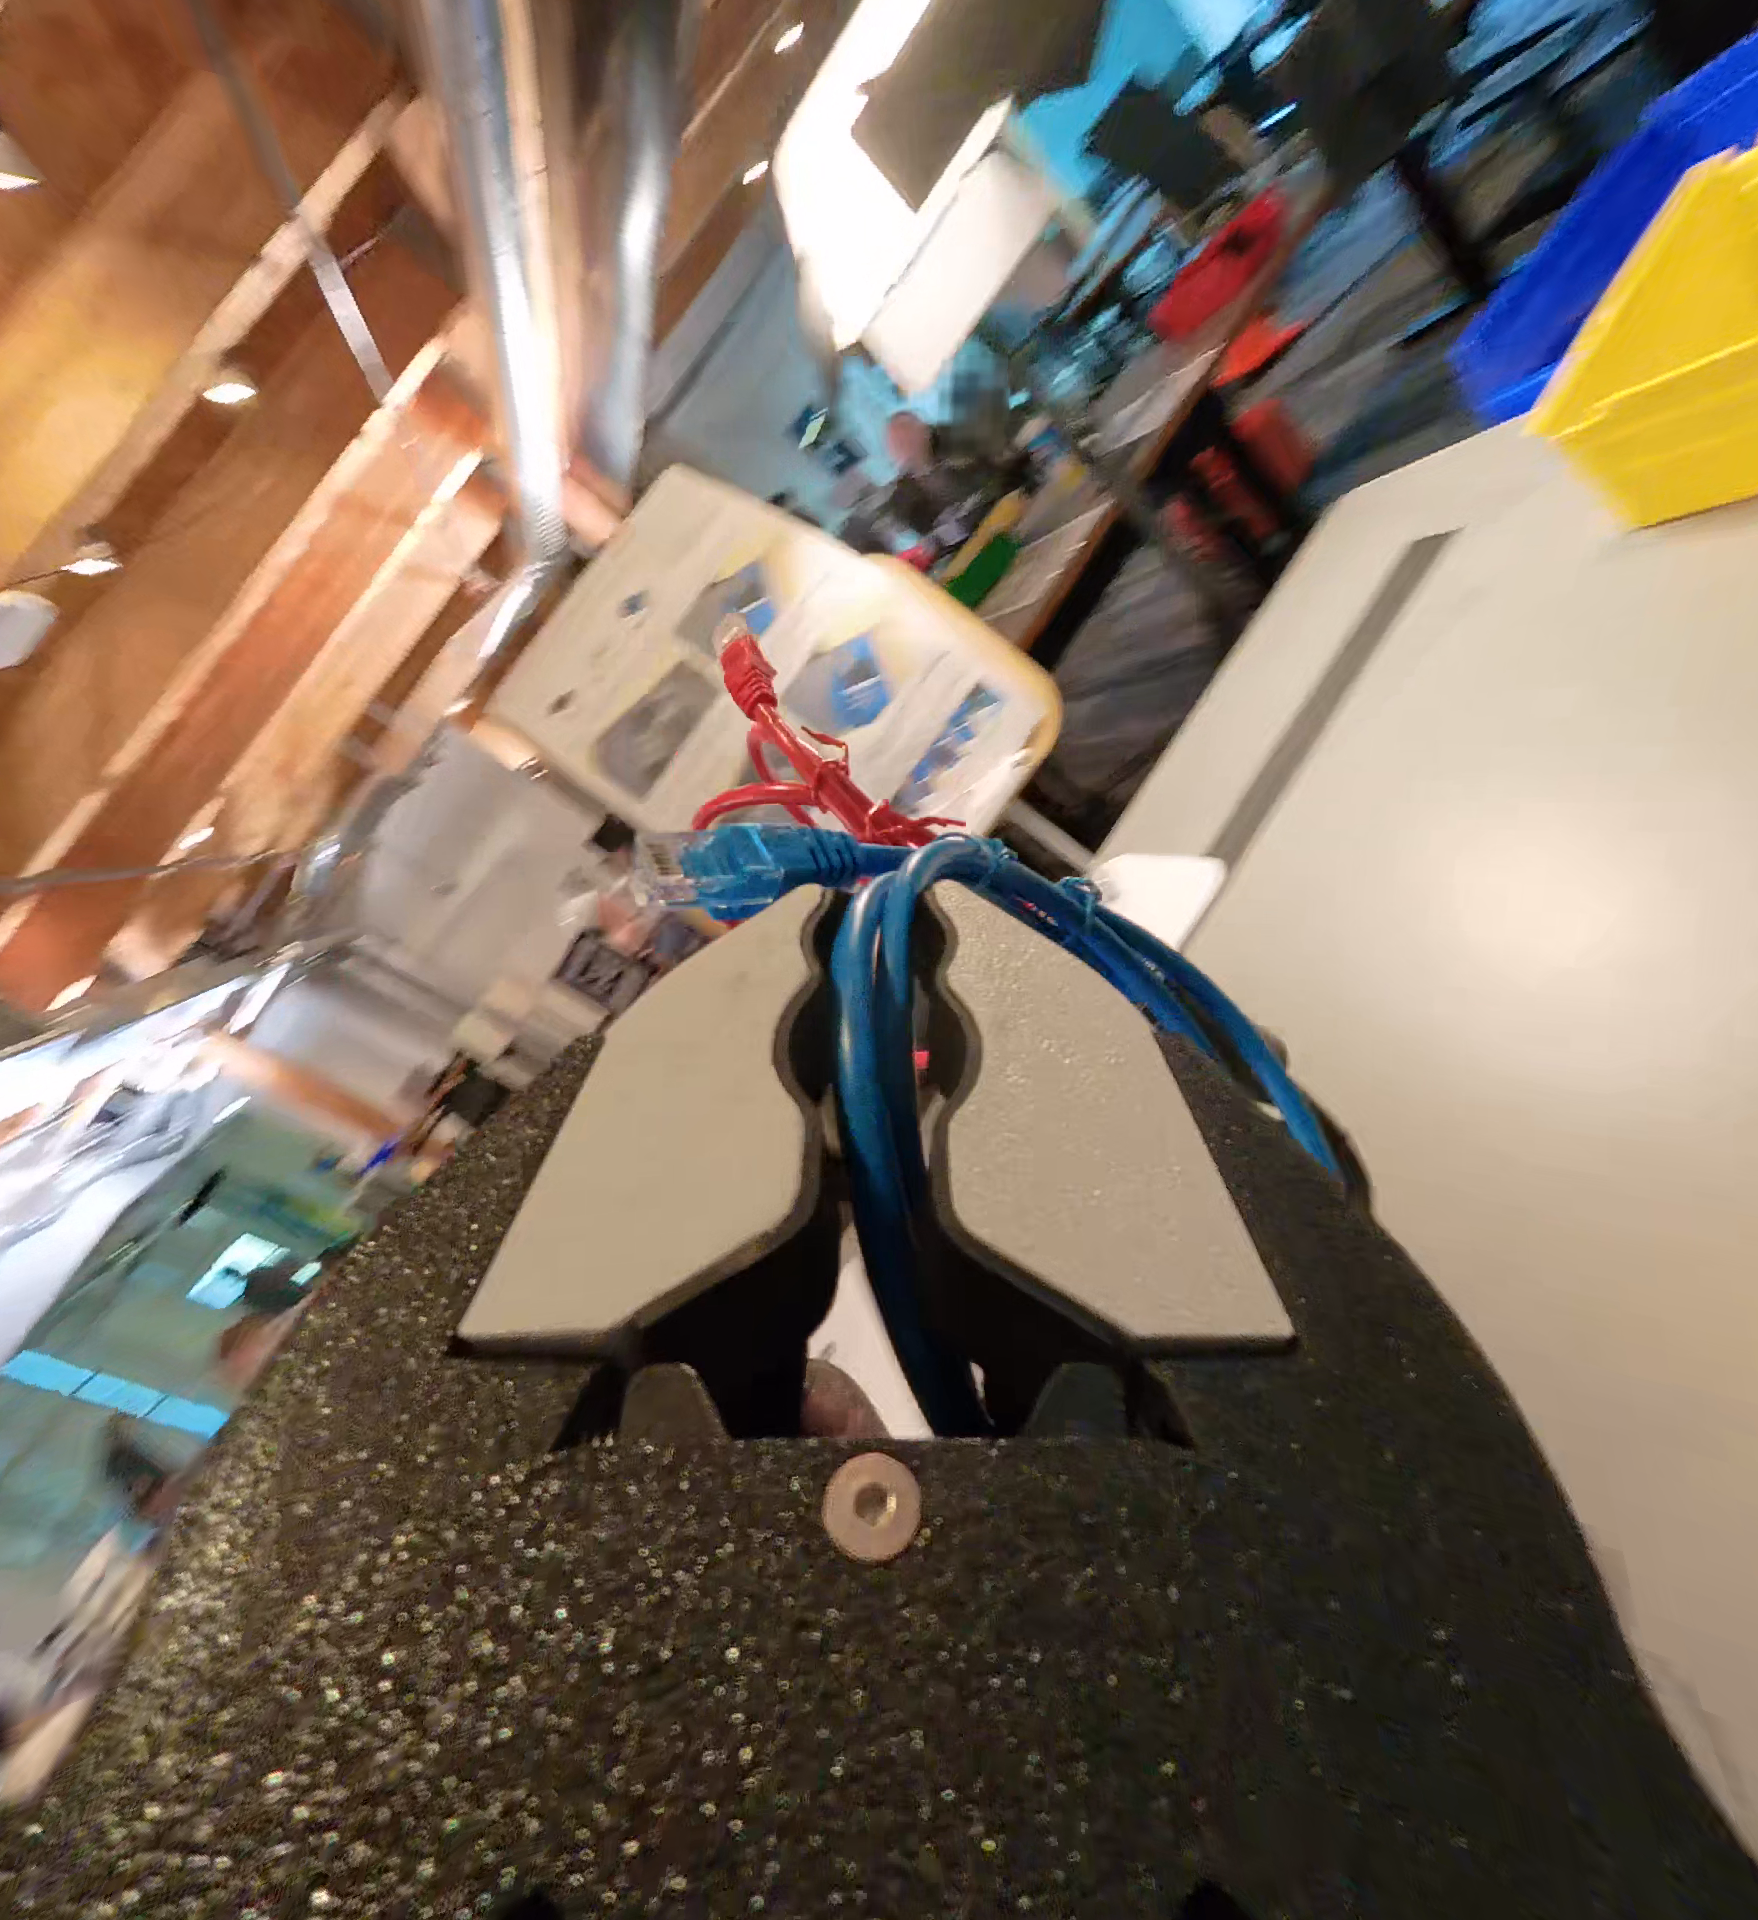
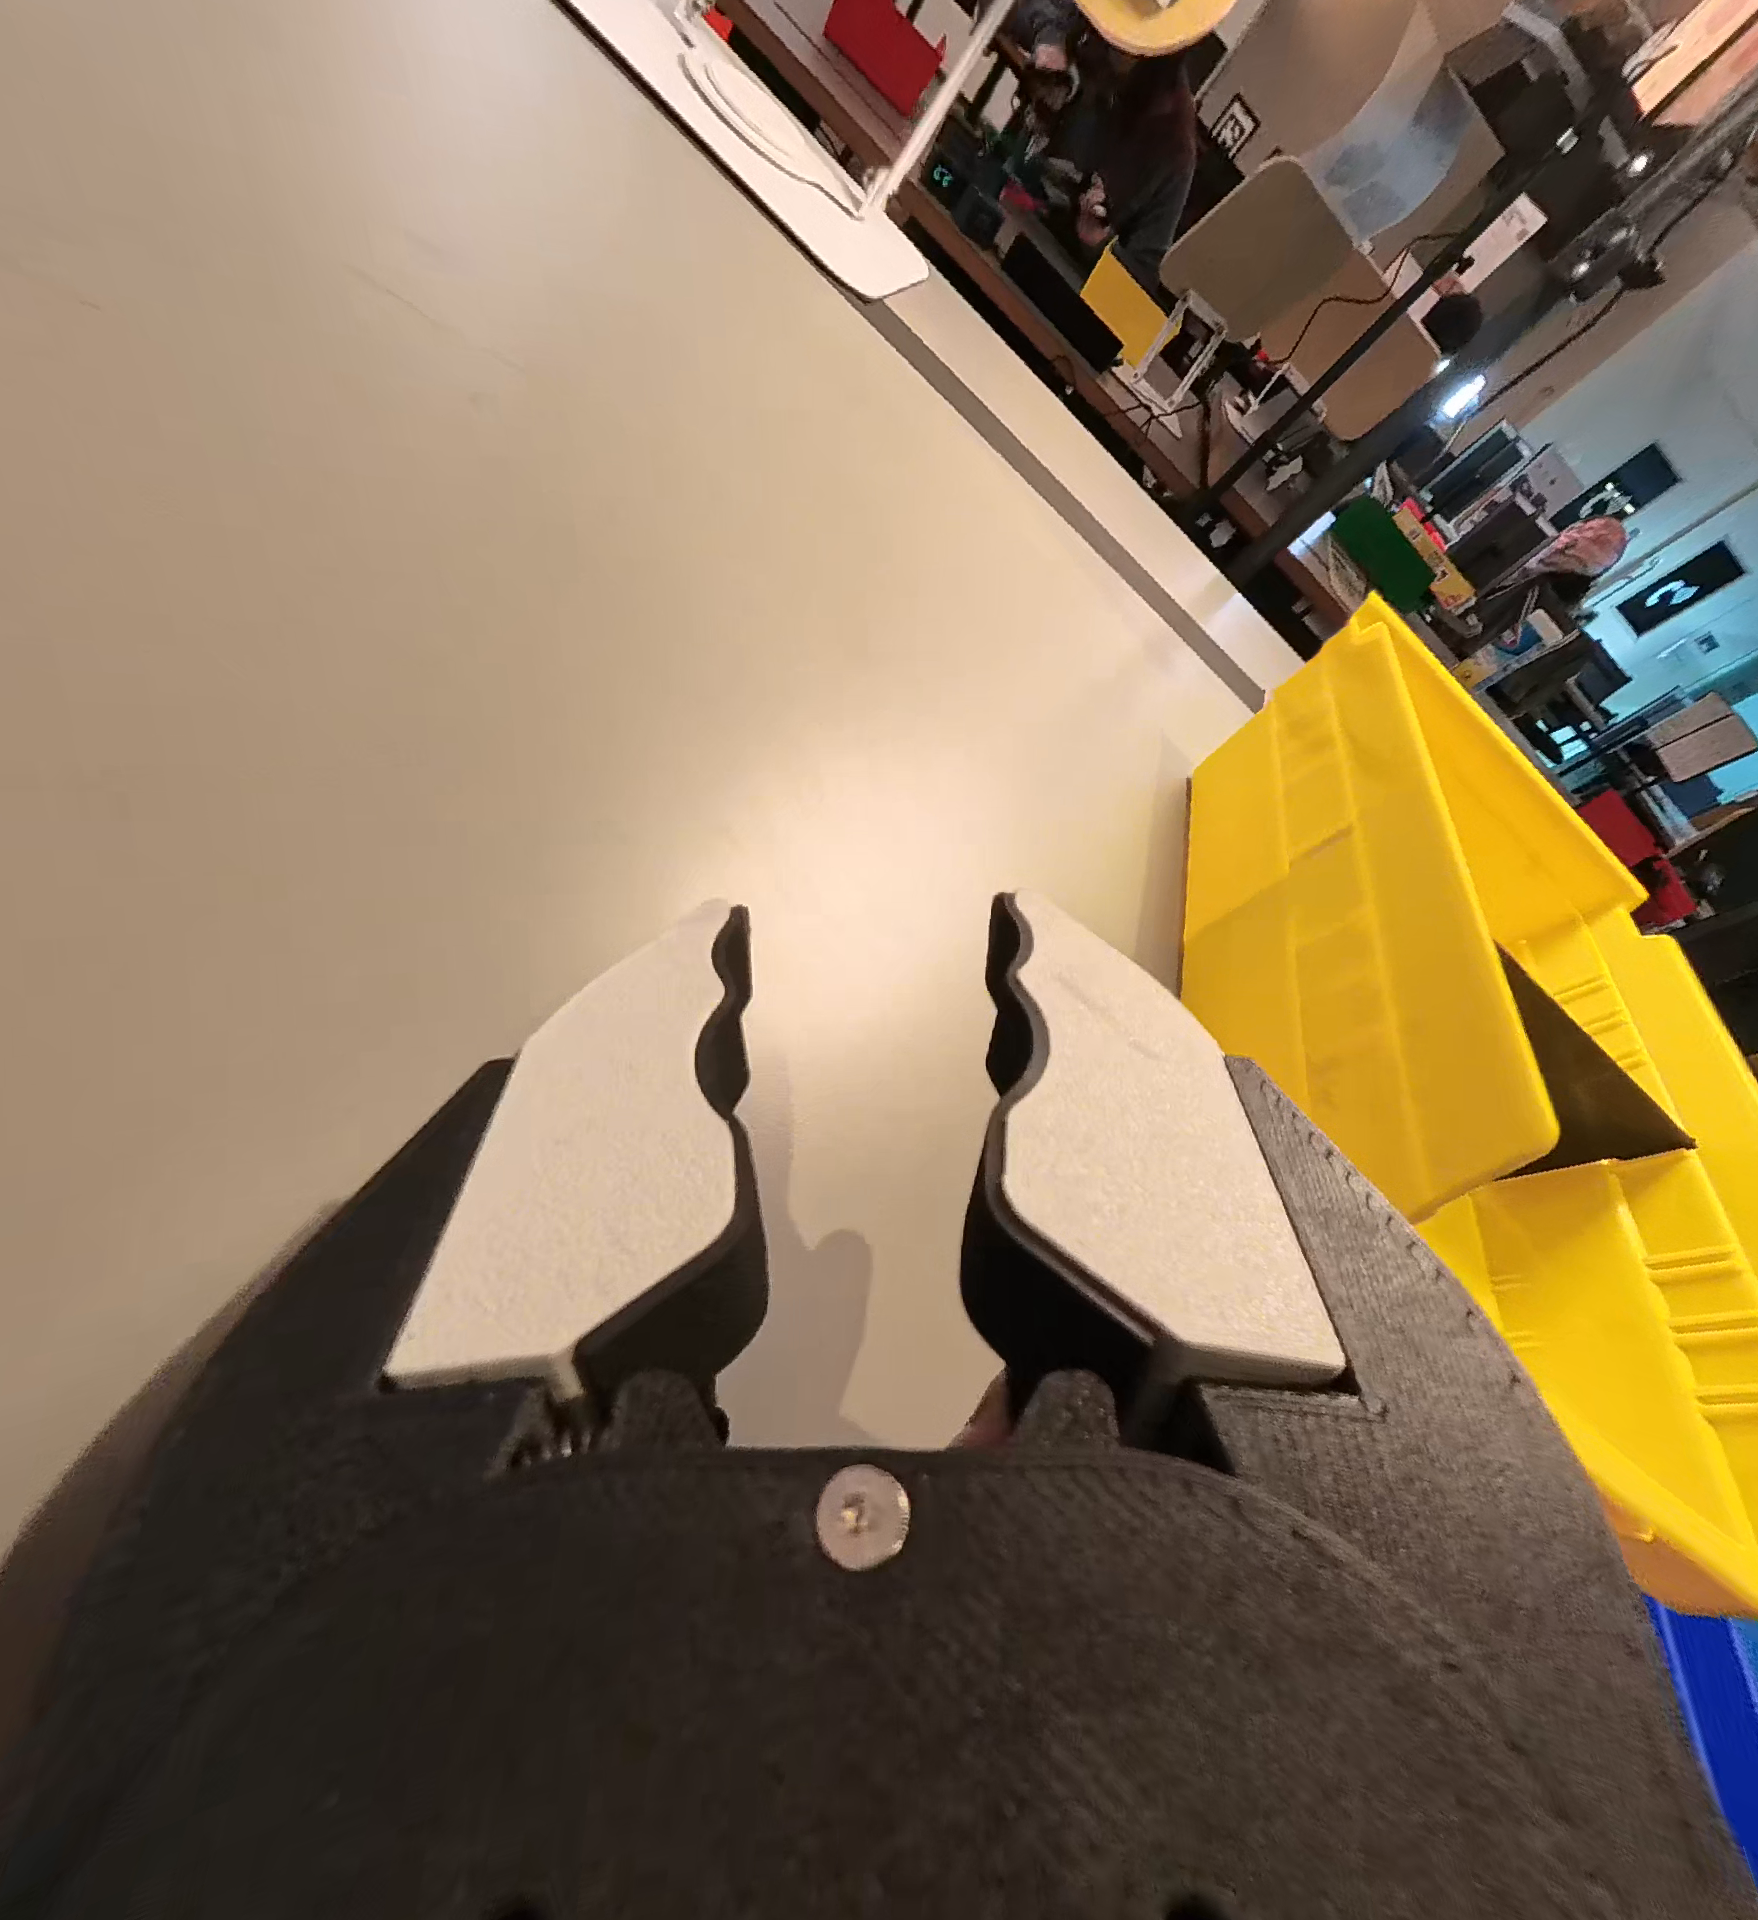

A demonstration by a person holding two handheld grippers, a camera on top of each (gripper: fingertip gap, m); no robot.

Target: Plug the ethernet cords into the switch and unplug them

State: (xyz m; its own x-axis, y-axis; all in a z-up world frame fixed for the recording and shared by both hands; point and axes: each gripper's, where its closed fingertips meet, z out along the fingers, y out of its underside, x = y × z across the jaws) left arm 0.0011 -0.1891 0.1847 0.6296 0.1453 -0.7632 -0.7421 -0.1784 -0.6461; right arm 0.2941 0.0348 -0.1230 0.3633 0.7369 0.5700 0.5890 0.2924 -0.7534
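The left gripper [image 1: 880,904] is clenched on a bundle of ethernet cords: the blue cord [image 1: 880,1049] loops lengthwise between the fingers, its clear plug [image 1: 693,868] pointing left across the tips, while the red cord [image 1: 802,769] rises beyond, its plug [image 1: 745,660] pointing up and away. The right gripper [image 2: 870,925] hangs released, holding nothing, over a pale table [image 2: 387,520] just beside yellow bins [image 2: 1374,935]. A blurred workshop with a wooden ceiling [image 1: 127,364] lies behind
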